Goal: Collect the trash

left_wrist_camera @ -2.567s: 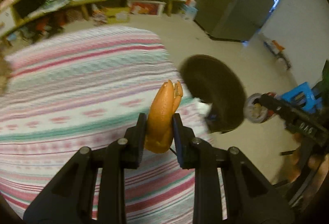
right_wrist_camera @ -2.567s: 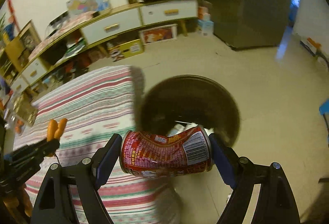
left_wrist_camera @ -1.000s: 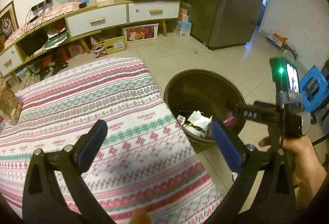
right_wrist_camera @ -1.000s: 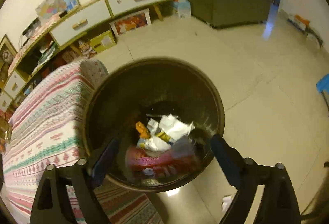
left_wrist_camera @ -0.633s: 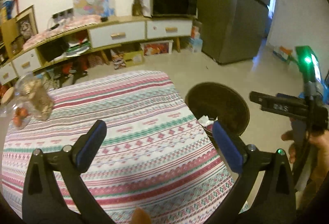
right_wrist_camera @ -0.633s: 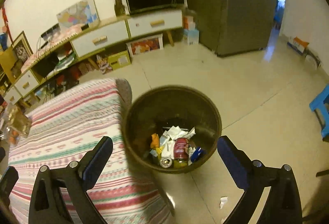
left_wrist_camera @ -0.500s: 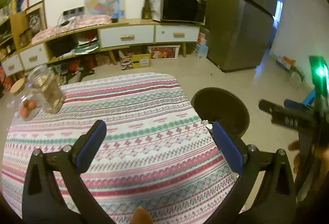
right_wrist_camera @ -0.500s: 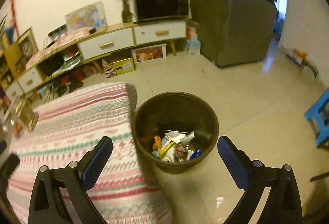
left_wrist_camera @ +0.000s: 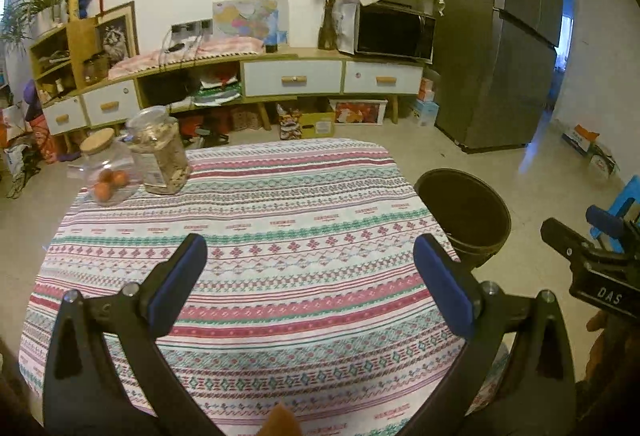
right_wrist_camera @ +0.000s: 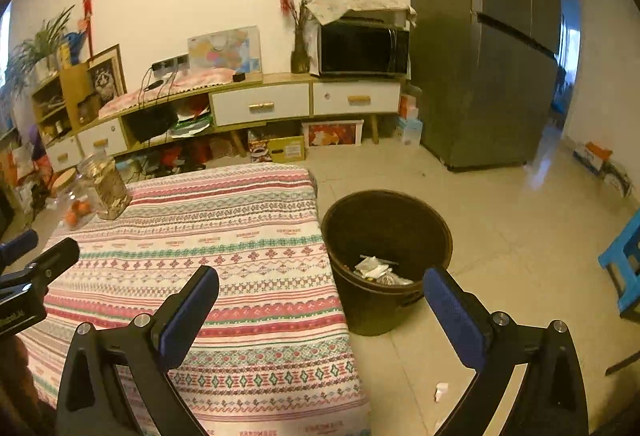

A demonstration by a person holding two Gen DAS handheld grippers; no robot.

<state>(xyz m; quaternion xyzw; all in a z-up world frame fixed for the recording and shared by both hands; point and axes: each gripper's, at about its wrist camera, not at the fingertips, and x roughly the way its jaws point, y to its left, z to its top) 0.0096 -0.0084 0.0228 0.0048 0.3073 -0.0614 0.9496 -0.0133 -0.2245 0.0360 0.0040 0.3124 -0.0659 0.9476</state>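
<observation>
While both hand-held grippers [left_wrist_camera: 306, 260] [right_wrist_camera: 320, 286] gape, trash [right_wrist_camera: 378, 270] lies binned beyond.

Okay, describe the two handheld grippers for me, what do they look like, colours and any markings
Both match: the left gripper and the right gripper have matte black angular frames with silver bolts at the joints, and two fingers faced with flat blue pads. Seen from the left wrist camera, the right gripper's black body carries white letters, "DAS". No cables or sleeves are visible.
</observation>
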